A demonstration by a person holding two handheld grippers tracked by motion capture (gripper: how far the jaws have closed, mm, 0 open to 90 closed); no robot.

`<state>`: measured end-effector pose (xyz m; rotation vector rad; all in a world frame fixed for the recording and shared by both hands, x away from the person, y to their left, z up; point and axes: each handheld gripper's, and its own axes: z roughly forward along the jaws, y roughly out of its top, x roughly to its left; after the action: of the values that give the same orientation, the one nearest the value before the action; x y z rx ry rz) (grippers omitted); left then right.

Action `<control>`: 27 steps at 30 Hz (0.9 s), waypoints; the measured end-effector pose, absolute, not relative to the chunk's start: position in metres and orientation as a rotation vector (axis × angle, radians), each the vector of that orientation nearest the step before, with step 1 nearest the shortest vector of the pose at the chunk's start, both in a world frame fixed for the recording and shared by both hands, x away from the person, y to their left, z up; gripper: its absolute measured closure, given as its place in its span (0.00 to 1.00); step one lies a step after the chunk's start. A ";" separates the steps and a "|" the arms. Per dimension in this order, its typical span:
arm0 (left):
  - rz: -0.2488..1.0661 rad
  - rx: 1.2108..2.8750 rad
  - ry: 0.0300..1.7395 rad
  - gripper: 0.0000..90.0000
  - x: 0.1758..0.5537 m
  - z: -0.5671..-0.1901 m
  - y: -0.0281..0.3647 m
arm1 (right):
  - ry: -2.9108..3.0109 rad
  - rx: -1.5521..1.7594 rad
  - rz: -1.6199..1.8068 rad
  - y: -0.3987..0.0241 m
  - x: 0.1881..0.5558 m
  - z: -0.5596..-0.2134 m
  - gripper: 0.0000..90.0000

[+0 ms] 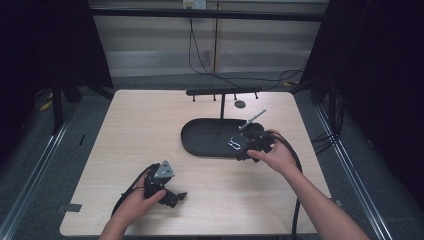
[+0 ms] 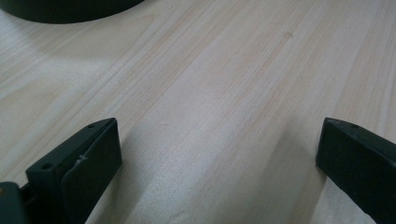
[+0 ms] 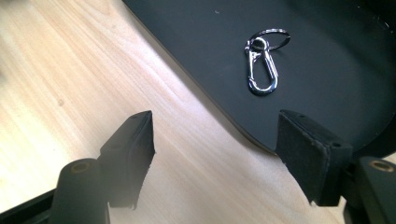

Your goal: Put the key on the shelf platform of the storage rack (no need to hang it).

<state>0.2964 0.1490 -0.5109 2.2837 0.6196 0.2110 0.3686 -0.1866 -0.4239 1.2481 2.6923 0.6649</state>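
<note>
Shiny silver metal makes up the little key clip [image 3: 261, 70], which has a hook shape with a thin round ring at its top, and it lies flat on the smooth black tray [image 3: 196, 51], close to the tray's near edge. The right gripper [image 3: 215, 140] hangs just in front of it with its jaws spread wide and nothing between them; one jaw is over the wood and the other is over the tray's edge. To pick the clip up well, the person would likely need to move the right gripper forward until the clip sits between both jaws, come down low, and then squeeze slowly, because the clip is thin, hard and slippery and could slide away on the smooth tray. The left gripper [image 2: 219, 154] rests over the pale wooden table [image 2: 224, 84], well apart from the tray, with its jaws wide open and empty too.
</note>
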 end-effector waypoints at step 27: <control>0.213 2.284 0.621 0.00 0.296 -0.511 0.149 | 2.666 1.265 0.659 -0.217 0.338 -0.428 0.31</control>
<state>0.2963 0.1490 -0.5109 2.2844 0.6205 0.2128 0.3379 -0.2175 -0.4276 1.2650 2.6656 0.6589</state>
